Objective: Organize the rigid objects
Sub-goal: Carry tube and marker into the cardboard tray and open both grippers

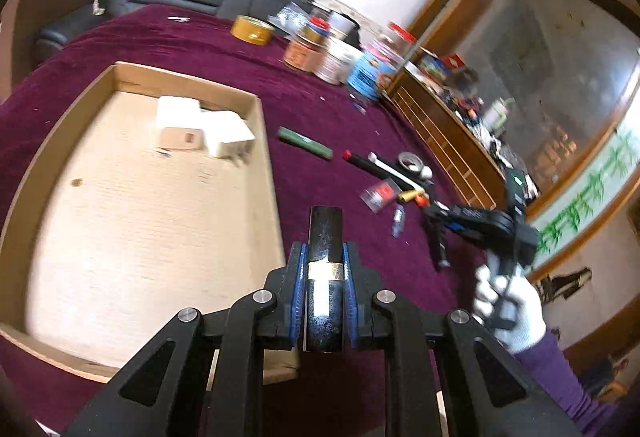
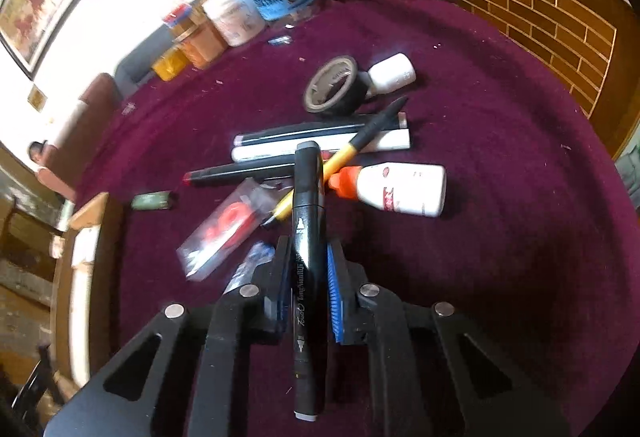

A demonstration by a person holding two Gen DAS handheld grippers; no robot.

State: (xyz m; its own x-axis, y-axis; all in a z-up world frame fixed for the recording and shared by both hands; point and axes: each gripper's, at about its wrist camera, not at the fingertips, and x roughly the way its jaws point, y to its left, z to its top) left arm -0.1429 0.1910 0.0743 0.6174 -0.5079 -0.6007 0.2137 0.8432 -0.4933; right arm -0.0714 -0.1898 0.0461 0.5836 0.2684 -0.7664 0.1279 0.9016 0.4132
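My left gripper [image 1: 325, 251] is shut on a black tube with a gold band [image 1: 326, 233], held above the purple cloth beside the right wall of a cardboard tray [image 1: 265, 149]. Two white boxes [image 1: 200, 125] lie in the tray's far corner. My right gripper [image 2: 308, 257] is shut on a black marker [image 2: 306, 205] that points away along its fingers. Just beyond it lies a pile: more markers [image 2: 320, 135], a yellow-and-black pen [image 2: 352, 149], a white glue bottle with an orange cap [image 2: 404, 189], a tape roll [image 2: 334, 85] and a clear packet with red inside [image 2: 224, 229].
Jars and tubs [image 2: 240, 13] line the table's far edge, with a yellow tape roll [image 1: 252, 30] near them. A green stick [image 1: 306, 143] lies between tray and pile. A wooden cabinet [image 1: 448, 133] stands past the table. A white-gloved hand [image 1: 508, 309] shows at the right.
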